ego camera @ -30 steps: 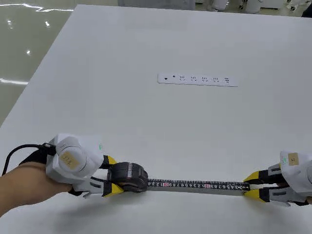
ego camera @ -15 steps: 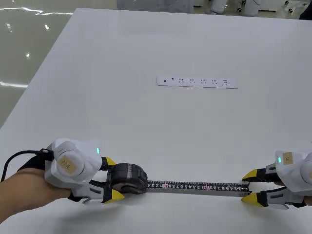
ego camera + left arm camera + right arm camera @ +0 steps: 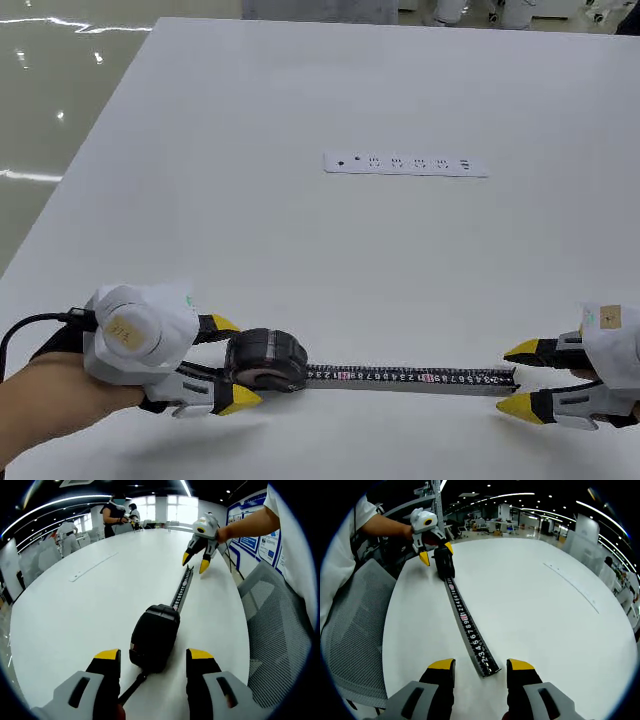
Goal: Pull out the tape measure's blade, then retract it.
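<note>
Though case [image 3: 265, 360] seems upright, blade [image 3: 410, 377] runs L-R.

A large open-plan office or lab hall is indicated: a long white table [image 3: 300, 100] with a white power strip [image 3: 405, 163] laid on it is set on a glossy, light-reflecting floor [image 3: 45, 90]. Grey mesh office chairs [image 3: 275, 630] are drawn up at the table's edge. Rows of strip ceiling lights [image 3: 520, 495], blue display boards [image 3: 250, 515] on a wall, further desks [image 3: 495, 525] and people [image 3: 117, 512] standing at the far end are seen.
</note>
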Demonstrator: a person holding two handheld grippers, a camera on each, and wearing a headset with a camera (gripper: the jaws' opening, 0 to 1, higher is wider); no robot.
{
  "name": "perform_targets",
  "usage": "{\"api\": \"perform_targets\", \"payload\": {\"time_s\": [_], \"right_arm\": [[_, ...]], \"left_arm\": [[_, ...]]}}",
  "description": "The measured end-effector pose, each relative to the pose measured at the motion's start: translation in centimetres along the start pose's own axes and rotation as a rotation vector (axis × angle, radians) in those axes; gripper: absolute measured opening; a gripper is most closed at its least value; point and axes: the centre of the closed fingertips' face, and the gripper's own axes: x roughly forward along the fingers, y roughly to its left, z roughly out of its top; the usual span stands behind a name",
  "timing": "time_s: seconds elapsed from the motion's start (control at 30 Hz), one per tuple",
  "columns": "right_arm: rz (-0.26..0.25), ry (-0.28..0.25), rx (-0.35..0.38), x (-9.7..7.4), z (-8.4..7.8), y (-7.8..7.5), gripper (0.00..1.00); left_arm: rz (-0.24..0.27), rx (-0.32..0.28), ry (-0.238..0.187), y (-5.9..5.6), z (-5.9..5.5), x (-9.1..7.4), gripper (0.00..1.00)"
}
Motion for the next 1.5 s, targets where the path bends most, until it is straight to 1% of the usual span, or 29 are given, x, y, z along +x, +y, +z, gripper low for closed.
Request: {"api": "perform_targets", "payload": {"time_s": [0.03,0.07,0.13,0.17,0.23,0.3,0.33,0.37,0.4,0.47,0.5,0.57,0.63,0.7,0.77,0.87,0.9,0.97,1.0,1.03,1.07,1.13,1.17,1.2,1.3,1.4,1.43,1.5], "right_arm": [[-0.002,-0.006,0.009,0.0,0.1,0.2,0.4],[-0.006,-0.022,0.027,-0.1,0.2,0.3,0.41],[-0.022,-0.035,0.047,-0.3,0.5,0.5,0.45],[-0.023,-0.048,0.055,-0.5,0.7,0.8,0.46],[-0.036,-0.06,0.074,-0.8,1.0,1.0,0.48],[-0.038,-0.078,0.09,-1.0,1.3,1.4,0.49],[-0.045,-0.091,0.105,-1.1,1.5,1.5,0.5],[-0.047,-0.092,0.105,-1.2,1.5,1.7,0.52],[-0.044,-0.097,0.112,-1.3,1.5,2.1,0.53],[-0.054,-0.109,0.116,-1.5,1.7,2.4,0.55],[-0.063,-0.114,0.121,-1.7,1.8,2.5,0.56],[-0.075,-0.131,0.14,-2.0,2.1,2.8,0.58],[-0.083,-0.134,0.141,-2.2,2.1,3.0,0.6],[-0.093,-0.14,0.152,-2.4,2.2,3.3,0.61],[-0.11,-0.15,0.154,-2.7,2.3,3.4,0.62],[-0.12,-0.169,0.172,-3.1,2.6,3.8,0.66],[-0.125,-0.172,0.172,-3.2,2.6,4.0,0.67],[-0.126,-0.167,0.171,-3.3,2.5,4.5,0.68],[-0.136,-0.166,0.168,-3.4,2.2,4.6,0.69],[-0.14,-0.17,0.171,-3.5,2.2,4.6,0.71],[-0.141,-0.181,0.193,-3.6,2.1,4.8,0.71],[-0.15,-0.186,0.197,-3.8,2.0,5.1,0.72],[-0.153,-0.19,0.203,-3.9,1.9,5.4,0.73],[-0.156,-0.192,0.214,-3.9,1.8,5.5,0.73],[-0.165,-0.194,0.219,-4.1,1.5,6.1,0.77],[-0.178,-0.209,0.232,-4.7,1.4,6.7,0.79],[-0.182,-0.215,0.236,-4.7,1.5,6.8,0.81],[-0.185,-0.214,0.235,-4.7,1.2,7.3,0.84]], "left_arm": [[0.006,-0.022,-0.007,-0.1,0.0,-0.1,0.49],[0.022,-0.037,-0.023,-0.1,0.1,-0.4,0.5],[0.035,-0.054,-0.042,-0.3,0.3,-0.9,0.51],[0.048,-0.071,-0.049,-0.4,0.3,-1.2,0.52],[0.077,-0.081,-0.065,-0.4,0.4,-1.7,0.53],[0.094,-0.091,-0.069,-0.6,0.3,-2.1,0.54],[0.104,-0.106,-0.078,-0.8,0.2,-2.4,0.55],[0.109,-0.122,-0.089,-1.0,0.4,-2.6,0.55],[0.132,-0.125,-0.096,-1.1,0.3,-3.0,0.56],[0.141,-0.136,-0.103,-1.3,0.2,-3.3,0.56],[0.165,-0.156,-0.123,-1.2,0.3,-3.7,0.57],[0.19,-0.179,-0.137,-1.3,0.1,-4.3,0.58],[0.208,-0.188,-0.15,-1.5,0.1,-4.7,0.59],[0.214,-0.207,-0.157,-1.9,-0.1,-5.0,0.59],[0.241,-0.2,-0.164,-2.1,-0.3,-5.4,0.6],[0.263,-0.239,-0.178,-2.3,-0.6,-6.1,0.61],[0.284,-0.251,-0.193,-2.2,-0.6,-6.5,0.62],[0.283,-0.271,-0.206,-2.5,-0.6,-7.0,0.64],[0.307,-0.266,-0.207,-2.5,-0.7,-7.3,0.65],[0.309,-0.264,-0.208,-2.7,-0.8,-7.5,0.65],[0.302,-0.275,-0.208,-3.1,-0.9,-7.6,0.66],[0.322,-0.27,-0.213,-3.3,-1.0,-8.0,0.66],[0.313,-0.283,-0.211,-3.7,-1.2,-8.2,0.67],[0.319,-0.283,-0.211,-3.8,-1.3,-8.3,0.68],[0.324,-0.307,-0.219,-4.5,-1.8,-8.7,0.71],[0.329,-0.325,-0.22,-5.2,-2.4,-8.9,0.74],[0.336,-0.328,-0.221,-5.3,-2.5,-9.0,0.75],[0.334,-0.336,-0.217,-5.8,-2.8,-9.0,0.77]]}}
